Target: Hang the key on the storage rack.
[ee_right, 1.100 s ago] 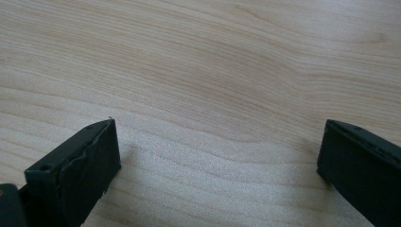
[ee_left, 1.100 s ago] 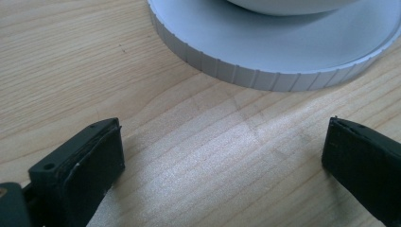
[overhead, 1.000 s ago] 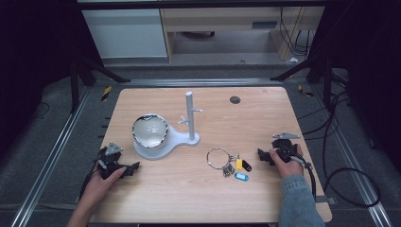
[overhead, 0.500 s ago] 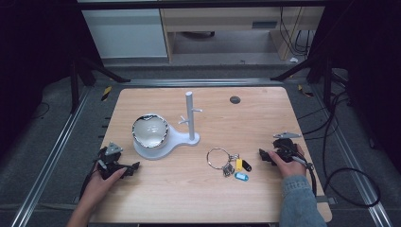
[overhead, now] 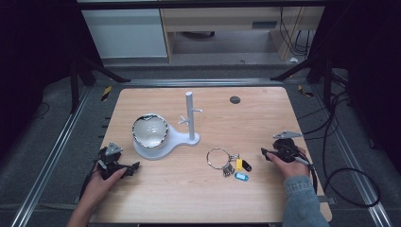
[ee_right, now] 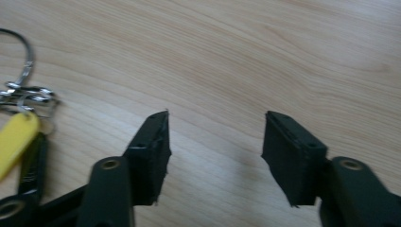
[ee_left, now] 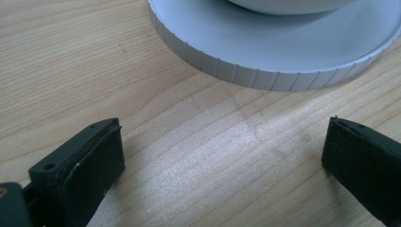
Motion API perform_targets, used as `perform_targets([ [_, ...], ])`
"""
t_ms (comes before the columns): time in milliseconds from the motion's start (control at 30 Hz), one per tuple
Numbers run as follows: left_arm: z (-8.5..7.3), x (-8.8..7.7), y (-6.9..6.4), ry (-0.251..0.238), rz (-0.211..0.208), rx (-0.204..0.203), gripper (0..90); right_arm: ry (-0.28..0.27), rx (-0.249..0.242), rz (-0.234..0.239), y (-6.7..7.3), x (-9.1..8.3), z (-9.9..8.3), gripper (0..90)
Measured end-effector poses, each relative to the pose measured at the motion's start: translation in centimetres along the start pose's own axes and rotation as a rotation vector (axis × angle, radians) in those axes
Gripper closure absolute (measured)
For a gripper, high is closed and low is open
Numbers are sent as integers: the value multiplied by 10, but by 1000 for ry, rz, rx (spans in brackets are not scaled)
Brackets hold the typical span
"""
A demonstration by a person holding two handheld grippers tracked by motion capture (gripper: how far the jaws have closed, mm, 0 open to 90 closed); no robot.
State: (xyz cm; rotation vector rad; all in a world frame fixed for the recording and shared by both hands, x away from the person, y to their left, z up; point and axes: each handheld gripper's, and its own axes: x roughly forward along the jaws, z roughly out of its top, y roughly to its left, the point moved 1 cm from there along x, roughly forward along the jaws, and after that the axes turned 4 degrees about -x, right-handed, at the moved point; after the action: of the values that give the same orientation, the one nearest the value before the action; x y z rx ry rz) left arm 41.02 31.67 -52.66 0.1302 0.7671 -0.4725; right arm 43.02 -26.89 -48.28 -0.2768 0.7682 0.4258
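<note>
A key ring (overhead: 226, 162) with a yellow tag, a blue tag and a black fob lies on the wooden table (overhead: 246, 118), right of centre. My right gripper (overhead: 265, 152) rests just right of it, pointing toward it. In the right gripper view the right gripper (ee_right: 215, 142) is open about halfway; its jaws have just been closing, with only bare wood between them. The ring and yellow tag (ee_right: 14, 137) lie off to the left of the jaws. My left gripper (overhead: 133, 166) lies at the front left, and the left gripper (ee_left: 222, 156) is open wide before the white stand's base (ee_left: 283, 52).
The white stand (overhead: 177, 139) holds a shiny bowl (overhead: 150, 131) and an upright post with pegs (overhead: 190, 113) at centre left. A small dark disc (overhead: 235, 99) sits in the tabletop at the back right. Cables trail off the table's right edge.
The right gripper's jaws stand closer together than before, and that hand has barely shifted. The left hand, key ring and stand have not moved.
</note>
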Motion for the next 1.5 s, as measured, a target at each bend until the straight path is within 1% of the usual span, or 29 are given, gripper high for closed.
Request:
perform_targets([
  [33, 0, 0, 0, 0, 1, 0, 0, 12, -24, 13, 3, -1, 2, 503],
  [67, 0, 0, 0, 0, 1, 0, 0, 12, -24, 13, 3, -1, 2, 503],
  [100, 0, 0, 0, 0, 0, -1, 0, 20, -60, 40, 9, -5, 7, 538],
  [133, 0, 0, 0, 0, 0, -1, 0, 20, -60, 40, 9, -5, 7, 538],
  [167, 0, 0, 0, 2, 2, -1, 0, 42, -93, 60, 11, -7, 12, 564],
  [233, 0, 0, 0, 2, 3, -2, 0, 70, -135, 80, 13, -10, 19, 593],
  [367, 0, 0, 0, 2, 3, -2, 0, 130, -221, 139, 21, -12, 32, 634],
  [400, 0, 0, 0, 2, 3, -2, 0, 138, -233, 151, 23, -12, 34, 649],
  [467, 0, 0, 0, 2, 3, -3, 0, 165, -273, 185, 28, -10, 38, 666],
  [500, 0, 0, 0, 2, 4, -3, 0, 165, -273, 185, 28, -10, 38, 666],
  [533, 0, 0, 0, 2, 4, -3, 0, 208, -321, 215, 35, -5, 42, 695],
  [633, 0, 0, 0, 2, 4, -3, 0, 244, -357, 242, 43, 0, 47, 743],
  [700, 0, 0, 0, 2, 4, -3, 0, 264, -379, 263, 50, 2, 51, 756],
  [733, 0, 0, 0, 2, 4, -3, 0, 264, -379, 263, 50, 2, 51, 756],
  [767, 0, 0, 0, 2, 4, -3, 0, 276, -393, 272, 57, 3, 56, 785],
  [833, 0, 0, 0, 2, 4, -3, 0, 278, -394, 280, 61, 2, 60, 809],
  [867, 0, 0, 0, 2, 4, -3, 0, 278, -394, 280, 61, 2, 60, 809],
  [900, 0, 0, 0, 2, 4, -3, 0, 289, -402, 288, 69, 1, 62, 825],
  [933, 0, 0, 0, 2, 4, -3, 0, 294, -405, 294, 72, 1, 63, 829],
  [1000, 0, 0, 0, 2, 4, -3, 0, 296, -411, 297, 75, 1, 63, 831],
  [1033, 0, 0, 0, 2, 4, -3, 0, 306, -419, 304, 83, 1, 63, 840],
  [1167, 0, 0, 0, 2, 5, -5, 0, 312, -414, 309, 93, 3, 62, 836],
  [1233, 0, 0, 0, -1, 5, -7, 0, 313, -412, 321, 98, 4, 62, 831],
  [1267, 0, 0, 0, -1, 5, -7, 0, 313, -412, 321, 98, 4, 62, 831],
  [1300, 0, 0, 0, -1, 6, -7, 0, 316, -420, 316, 102, 5, 61, 811],
  [1400, 0, 0, 0, -1, 5, -7, 0, 313, -419, 314, 104, 6, 60, 809],
  [1500, 0, 0, 0, -1, 5, -7, 0, 330, -423, 322, 111, 11, 61, 819],
])
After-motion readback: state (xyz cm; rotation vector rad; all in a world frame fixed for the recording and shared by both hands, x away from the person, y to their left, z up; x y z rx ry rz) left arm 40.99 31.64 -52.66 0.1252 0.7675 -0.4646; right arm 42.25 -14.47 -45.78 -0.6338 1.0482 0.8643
